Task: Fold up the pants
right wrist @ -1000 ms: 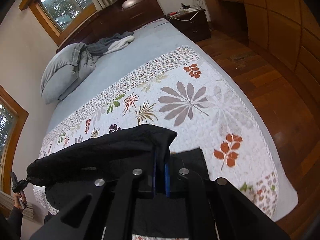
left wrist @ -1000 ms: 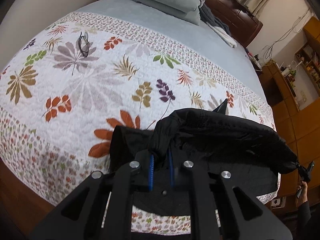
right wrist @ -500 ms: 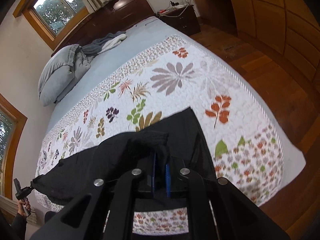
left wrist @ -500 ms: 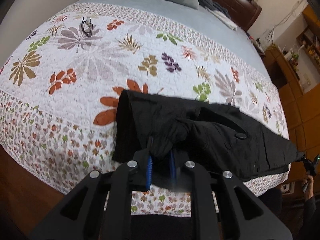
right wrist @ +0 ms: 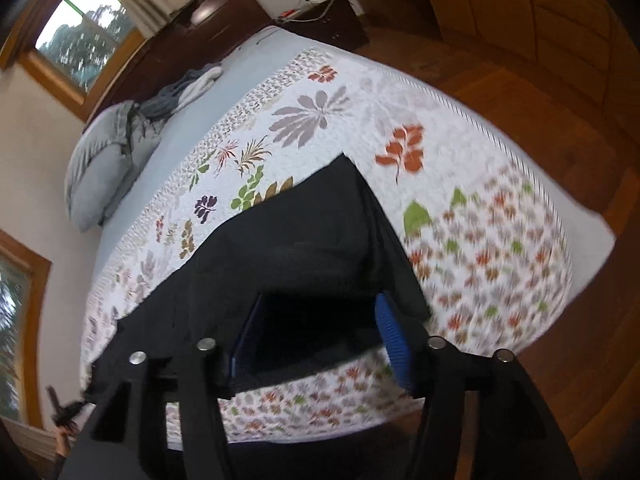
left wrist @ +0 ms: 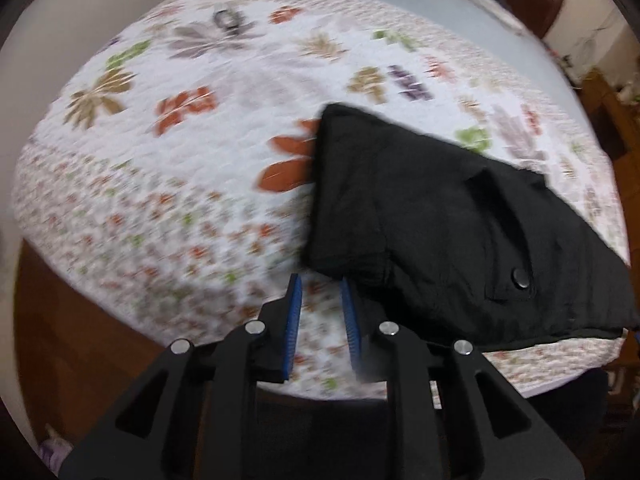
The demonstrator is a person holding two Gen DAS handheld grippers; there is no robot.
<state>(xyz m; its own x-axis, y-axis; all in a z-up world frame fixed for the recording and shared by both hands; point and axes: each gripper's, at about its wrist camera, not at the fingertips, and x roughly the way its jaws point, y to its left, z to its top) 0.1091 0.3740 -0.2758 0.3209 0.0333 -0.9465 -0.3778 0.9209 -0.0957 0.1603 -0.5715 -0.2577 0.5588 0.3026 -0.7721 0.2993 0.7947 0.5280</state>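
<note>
Both pairs of fingers stand apart and hold nothing: the left gripper (left wrist: 320, 284) has its blue pads spread just off the near left corner of the pants (left wrist: 448, 232), and the right gripper (right wrist: 320, 312) gapes wider with the near right edge of the cloth lying between its pads but ungripped. These black pants lie folded flat on the flowered quilt (left wrist: 168, 160) near the foot edge of the bed, a pocket button (left wrist: 521, 277) facing up. Judging by that, the fold is laid and the step in hand is letting go cleanly; to do it well, each tool should draw straight back and slightly up, so no pad snags the top layer or drags a corner out of line. Each gripper points forward and down over the bed's near edge, the left one beside the cloth, the right one low above it
</note>
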